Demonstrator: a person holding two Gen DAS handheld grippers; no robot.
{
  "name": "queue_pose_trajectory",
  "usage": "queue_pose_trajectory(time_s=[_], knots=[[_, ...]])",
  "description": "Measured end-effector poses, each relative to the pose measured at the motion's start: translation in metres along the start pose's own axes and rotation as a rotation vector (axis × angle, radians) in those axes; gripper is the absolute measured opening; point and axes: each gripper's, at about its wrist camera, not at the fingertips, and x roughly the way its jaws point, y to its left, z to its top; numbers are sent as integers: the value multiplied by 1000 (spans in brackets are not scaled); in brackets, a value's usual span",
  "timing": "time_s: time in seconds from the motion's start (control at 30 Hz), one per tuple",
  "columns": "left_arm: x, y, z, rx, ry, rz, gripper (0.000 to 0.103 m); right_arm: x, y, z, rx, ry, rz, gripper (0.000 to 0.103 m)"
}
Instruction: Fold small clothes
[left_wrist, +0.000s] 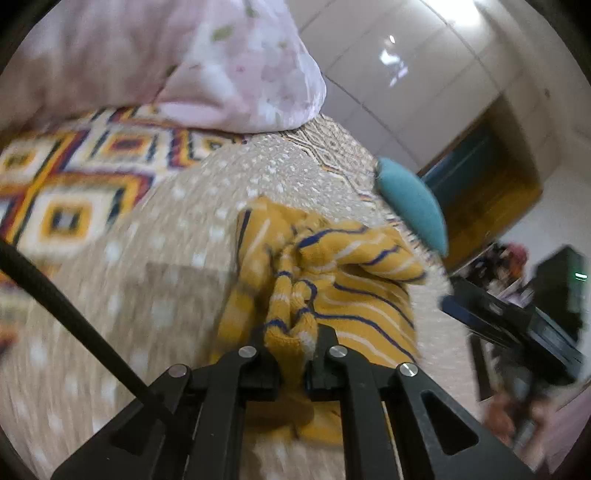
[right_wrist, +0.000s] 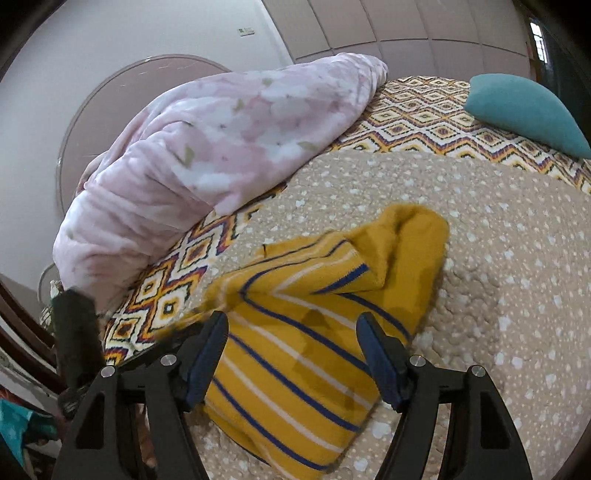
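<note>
Left gripper (left_wrist: 291, 354) is pinched tight on a bunched edge of the mustard knit garment with blue and white stripes (left_wrist: 332, 266), which lies on the beige dotted blanket (left_wrist: 166, 229). Right gripper (right_wrist: 291, 354) is wide open with nothing in it, garment at 12 o'clock; teal cushion (right_wrist: 524, 110) at 2 o'clock.

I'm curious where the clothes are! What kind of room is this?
Most likely a bedroom: a fluffy pink floral blanket and a teal cushion lie on a bed with a beige dotted bedspread.

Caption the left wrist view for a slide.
Left gripper pinching the bunched yellow striped garment above a beige dotted blanket.
</note>
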Motion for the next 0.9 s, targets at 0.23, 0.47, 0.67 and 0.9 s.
queue_pose_trajectory(time_s=[0.23, 0.47, 0.67, 0.9], knots=[[10, 10, -32, 18, -54, 22, 9, 15, 20, 16, -48, -36, -44, 77], [12, 17, -36, 0, -68, -23, 11, 85, 64, 51, -240, 171, -114, 79], [13, 22, -35, -19, -60, -50, 11, 135, 83, 31, -431, 327, -303, 14], [13, 20, -35, -11, -59, -48, 11, 115, 112, 68, -425, 172, -294, 4]])
